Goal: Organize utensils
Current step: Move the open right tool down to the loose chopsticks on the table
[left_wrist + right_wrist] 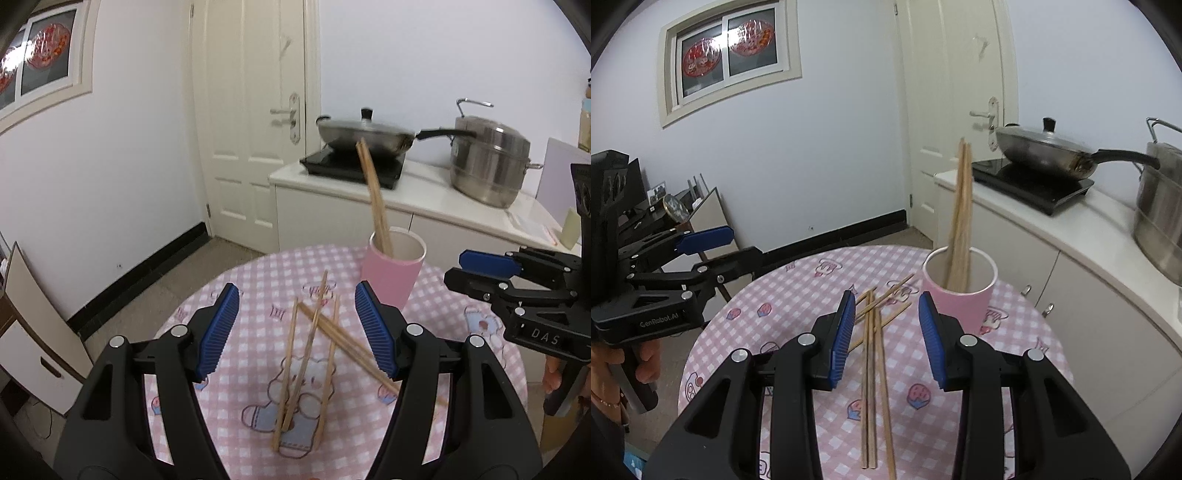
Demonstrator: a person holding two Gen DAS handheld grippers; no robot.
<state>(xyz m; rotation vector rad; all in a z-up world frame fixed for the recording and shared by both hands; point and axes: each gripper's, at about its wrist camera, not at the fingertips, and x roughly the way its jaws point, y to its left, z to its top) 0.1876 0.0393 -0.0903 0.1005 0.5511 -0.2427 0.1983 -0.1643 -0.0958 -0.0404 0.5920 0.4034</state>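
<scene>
Several loose wooden chopsticks [314, 332] [871, 350] lie crossed on the round table with a pink checked cloth [251, 280] [798, 291]. Behind them stands a pink cup [388, 284] [956, 306] with a few upright chopsticks [375, 195] [962, 206] leaning in it. My left gripper [297, 295] [744, 243] hovers over the loose pile, its jaws wide apart with nothing gripped. My right gripper [886, 299] [458, 267] hangs above the same pile just left of the cup, jaws partly apart and empty.
Past the table a white counter [424, 192] [1071, 229] carries a black induction cooker [351, 166], a lidded wok [365, 134] [1041, 151] and a steel pot [487, 162]. A white door [255, 110] is behind. A board [40, 321] leans at the left.
</scene>
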